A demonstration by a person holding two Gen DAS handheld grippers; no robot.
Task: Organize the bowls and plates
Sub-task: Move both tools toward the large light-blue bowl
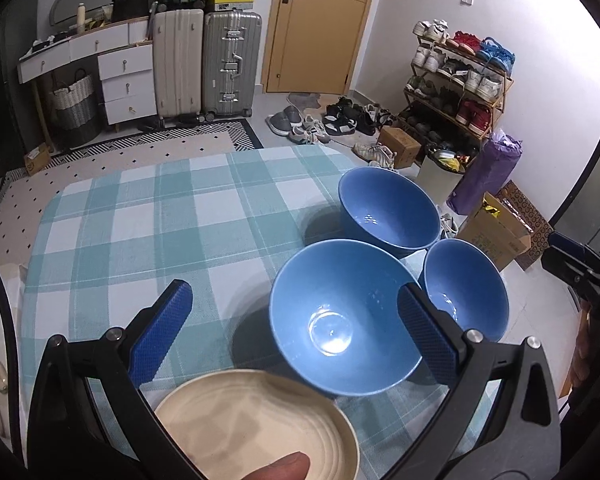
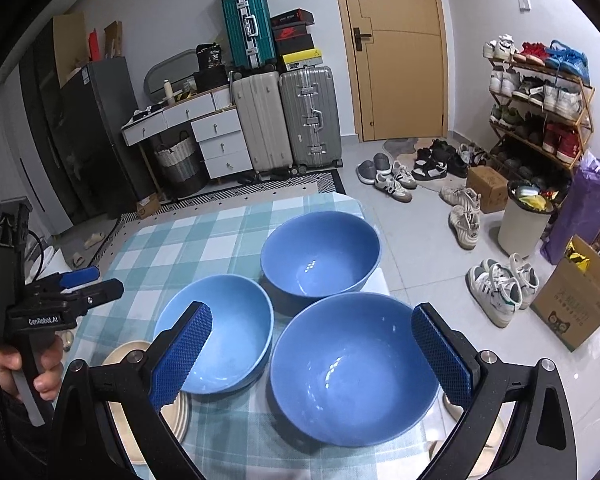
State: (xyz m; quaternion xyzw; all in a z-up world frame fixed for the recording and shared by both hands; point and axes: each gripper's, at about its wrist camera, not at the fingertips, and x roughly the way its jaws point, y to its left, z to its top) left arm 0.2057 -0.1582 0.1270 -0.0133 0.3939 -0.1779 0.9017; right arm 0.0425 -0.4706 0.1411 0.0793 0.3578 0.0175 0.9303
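Three blue bowls (image 1: 344, 316) beyond wide-spread left tongs (image 1: 296, 320)

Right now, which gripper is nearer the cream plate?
Left. The left gripper hangs open right over the cream plate; the right gripper, also open, hangs over the near-right blue bowl, beside it.

Door: my view ends at a closed wooden door (image 2: 396, 48) in pale walls.
Floor: grey tile, patterned rug (image 1: 172, 136).
Storage: white drawers (image 2: 220, 144), upright suitcases (image 2: 284, 120), shoe rack (image 2: 540, 108).
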